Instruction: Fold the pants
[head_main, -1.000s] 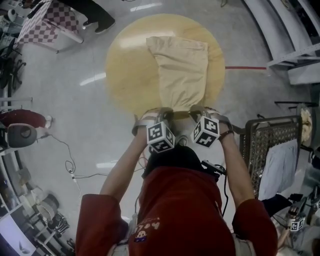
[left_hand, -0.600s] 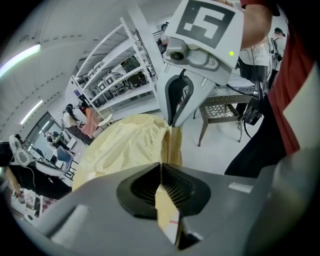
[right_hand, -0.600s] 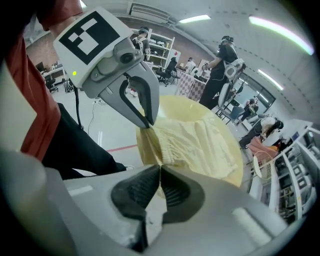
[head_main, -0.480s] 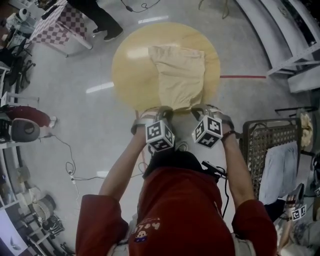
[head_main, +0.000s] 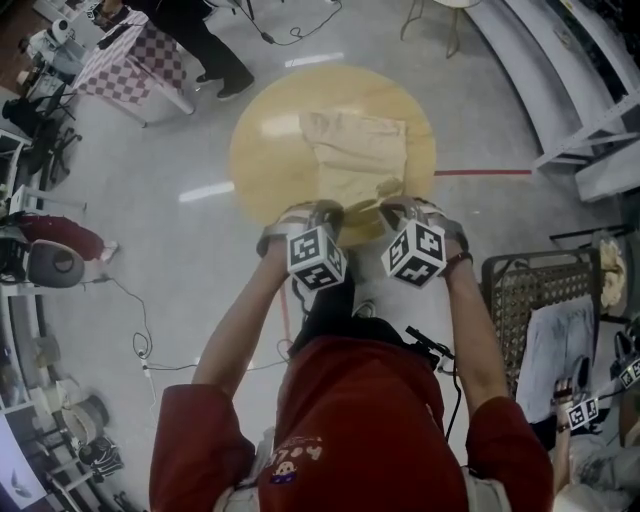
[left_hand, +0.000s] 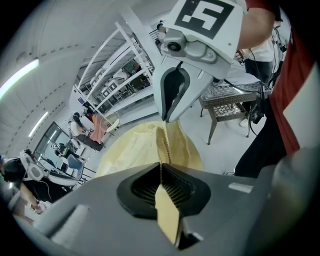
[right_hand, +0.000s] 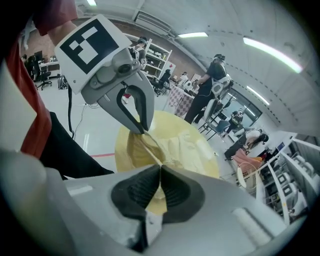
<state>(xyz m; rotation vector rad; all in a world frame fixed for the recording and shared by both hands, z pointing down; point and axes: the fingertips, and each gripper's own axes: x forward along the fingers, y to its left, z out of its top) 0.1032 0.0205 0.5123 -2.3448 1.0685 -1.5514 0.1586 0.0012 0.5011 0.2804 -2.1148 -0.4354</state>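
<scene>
Left jaws: I am holding the left gripper (left_hand: 161, 181) nearly closed, its ribbed pads clamping a thin edge of tan cloth.
Right jaws: the right gripper (right_hand: 160, 186) is gripping the same way, drawn narrow on the neighbouring stretch of that edge.
Pants: the pants (head_main: 355, 155) are lying spread on the round wooden counter (head_main: 262, 165). The end nearest me is hanging pinched between the two grippers, raised off the wood and beginning to curl over.
Step, as I am judging it: I am carrying the near end over toward the far end for a lengthwise fold.
Risk, slipping: each pad is biting only a small strip, so a quick pull could be tugging the cloth free on one side.
Risk, skewing: if one hand is running ahead of the other, the edge will be landing crooked and the fold wrinkling.
Risk, dragging: the far end is lying loose and close to the counter's far rim, so any push could be sliding the whole garment off.
Hidden: the marker cubes and my hands are covering the pinched edge in the head view.
Hard to make out: I am not managing to tell which end is the waistband, nor how many layers each grip is taking.
</scene>
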